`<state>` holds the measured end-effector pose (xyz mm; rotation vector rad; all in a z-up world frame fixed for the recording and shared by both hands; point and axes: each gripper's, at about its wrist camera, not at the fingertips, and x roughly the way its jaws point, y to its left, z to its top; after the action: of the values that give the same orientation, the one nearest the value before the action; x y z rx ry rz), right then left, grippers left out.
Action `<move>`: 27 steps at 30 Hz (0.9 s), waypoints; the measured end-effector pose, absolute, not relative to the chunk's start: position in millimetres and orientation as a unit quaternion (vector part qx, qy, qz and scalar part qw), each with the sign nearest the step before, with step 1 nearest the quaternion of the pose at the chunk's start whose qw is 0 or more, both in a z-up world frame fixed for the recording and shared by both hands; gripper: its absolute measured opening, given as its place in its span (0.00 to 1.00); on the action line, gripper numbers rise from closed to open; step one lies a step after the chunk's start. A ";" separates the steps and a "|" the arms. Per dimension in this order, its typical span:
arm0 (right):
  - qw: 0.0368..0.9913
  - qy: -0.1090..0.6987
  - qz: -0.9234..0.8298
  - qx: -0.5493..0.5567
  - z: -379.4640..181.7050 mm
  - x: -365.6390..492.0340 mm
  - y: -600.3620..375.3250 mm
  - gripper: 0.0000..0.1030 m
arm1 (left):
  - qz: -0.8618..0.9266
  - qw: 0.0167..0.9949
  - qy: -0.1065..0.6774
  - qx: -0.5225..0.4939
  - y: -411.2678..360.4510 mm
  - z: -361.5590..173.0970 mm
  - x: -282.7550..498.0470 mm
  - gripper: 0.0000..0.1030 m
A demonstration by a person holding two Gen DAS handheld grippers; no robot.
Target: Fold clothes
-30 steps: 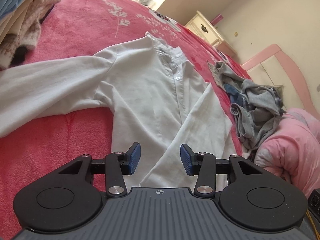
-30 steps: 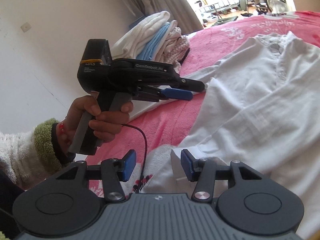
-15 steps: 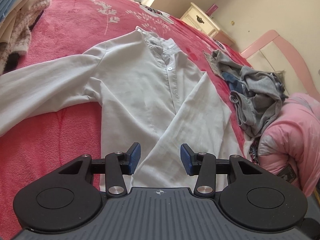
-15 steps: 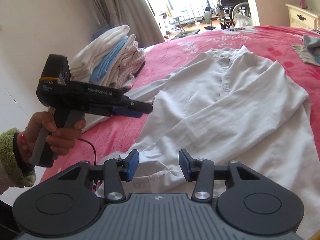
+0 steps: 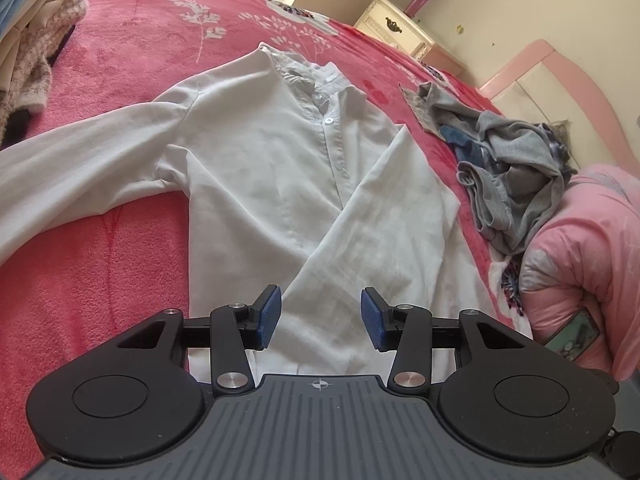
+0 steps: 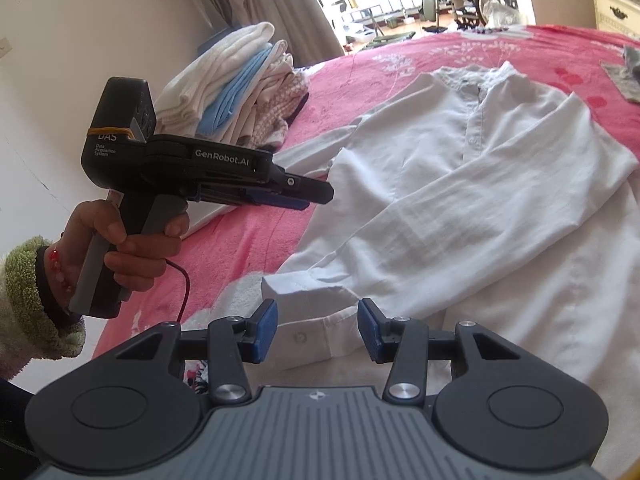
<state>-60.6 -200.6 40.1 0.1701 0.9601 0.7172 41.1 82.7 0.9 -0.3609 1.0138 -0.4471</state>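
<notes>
1. White button-front cotton shirt (image 5: 256, 184) lies flat, front up, on the red floral bed blanket (image 5: 100, 280); one sleeve is folded across the body, the other stretches out sideways.
2. Left claw (image 5: 321, 316) released, empty, over the shirt's hem.
3. Right claw (image 6: 317, 330) released, empty, with the folded sleeve's buttoned cuff (image 6: 308, 334) just beyond its pads.
4. Crumpled grey clothes pile (image 5: 516, 168) beside the shirt; folded stack of pale clothes (image 6: 236, 88) well apart.
</notes>
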 end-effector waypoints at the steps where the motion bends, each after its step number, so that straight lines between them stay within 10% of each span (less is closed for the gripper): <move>1: 0.821 0.454 0.338 0.081 39.5 -61.2 -200.2 0.47 | -0.211 0.835 0.478 -0.170 82.5 1.2 40.6 0.43; 27: 0.727 0.562 0.257 0.300 -40.5 -34.5 -243.8 0.47 | -0.251 0.806 0.520 -0.127 101.1 -27.4 31.2 0.44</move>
<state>-34.5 -243.8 -40.5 0.6608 1.2377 0.5654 31.2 101.1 -27.4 -0.2717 1.1130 -0.5371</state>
